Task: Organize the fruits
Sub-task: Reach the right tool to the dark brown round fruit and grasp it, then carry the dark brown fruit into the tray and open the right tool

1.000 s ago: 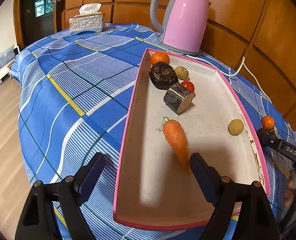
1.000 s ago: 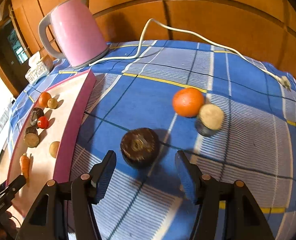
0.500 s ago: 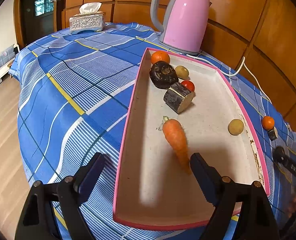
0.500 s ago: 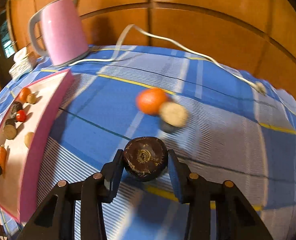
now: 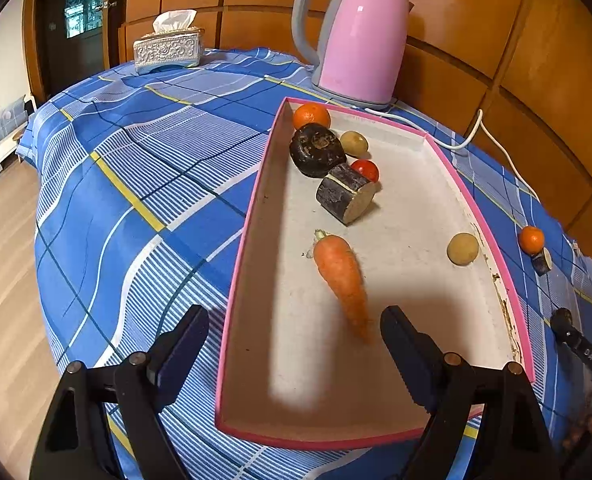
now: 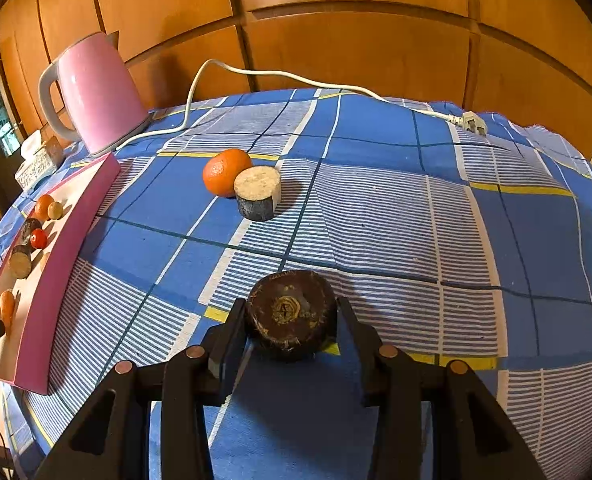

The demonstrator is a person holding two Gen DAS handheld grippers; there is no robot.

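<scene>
Wood-panelled walls back the checked tabletop point(image 6: 376, 208) as the right gripper point(image 6: 291, 320), fingers just closed on a dark round fruit point(image 6: 291, 314), sits right of the pink tray point(image 6: 55, 280); the left gripper point(image 5: 296, 344) gapes empty over that tray.

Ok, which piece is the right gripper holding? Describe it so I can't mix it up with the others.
Start at the pink kettle and come forward across the blue checked cloth, past the orange and the pale-topped cut log piece. The right gripper is shut on the dark round fruit nearest the camera: flat, almost black, with a yellowish centre mark, unlike its bright or pale neighbours.
</scene>
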